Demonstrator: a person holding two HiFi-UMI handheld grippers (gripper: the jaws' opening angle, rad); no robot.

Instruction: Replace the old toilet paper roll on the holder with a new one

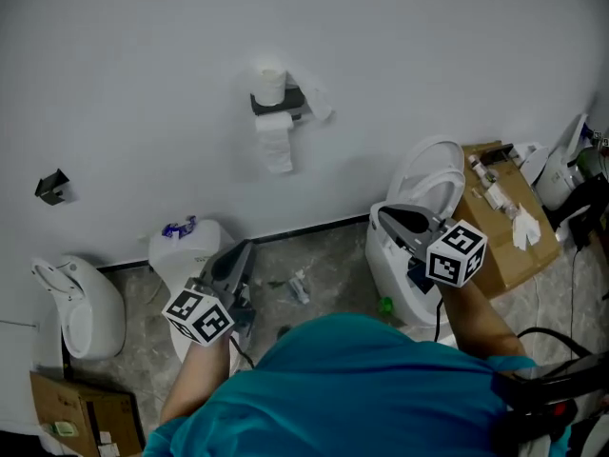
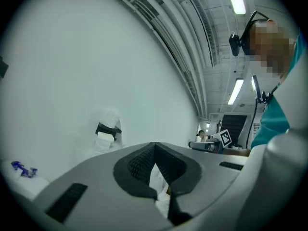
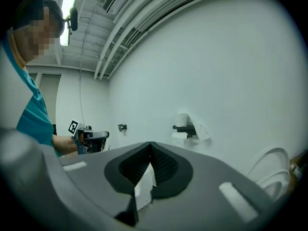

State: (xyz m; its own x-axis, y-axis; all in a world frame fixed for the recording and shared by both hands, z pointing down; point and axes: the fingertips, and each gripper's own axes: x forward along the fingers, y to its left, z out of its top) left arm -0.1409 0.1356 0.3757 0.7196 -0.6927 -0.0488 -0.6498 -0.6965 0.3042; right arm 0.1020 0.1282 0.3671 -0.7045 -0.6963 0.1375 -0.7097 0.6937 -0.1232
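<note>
Both of your tools are closed up with nothing in them: the left tool [image 2: 155,153] has its ribbed pads pressed together, and so does the right tool [image 3: 150,150]. You'll need to spread the jaws before you can take anything.

What you're after is well ahead of both tools, up on the pale wall. The black holder [image 1: 278,103] carries the hanging roll [image 1: 273,122], whose loose tail [image 1: 279,155] droops below it. A second roll [image 1: 271,82] stands upright on top of the holder; that is probably your fresh one. A stray bit of paper [image 1: 319,101] sticks out at the holder's right side. The toilet [image 1: 423,174] sits low to the right, clear of the holder.

Expect both rolls to be very light and soft. They'll squash under a hard pinch, and the outer layers can slide or unwind, so the tail may trail after you. Take the hanging roll across its body with a gentle squeeze, or pinch through the end with one jaw inside the core if you can reach it. From here you can't tell which end of the holder's bar is free, so check that before you pull
</note>
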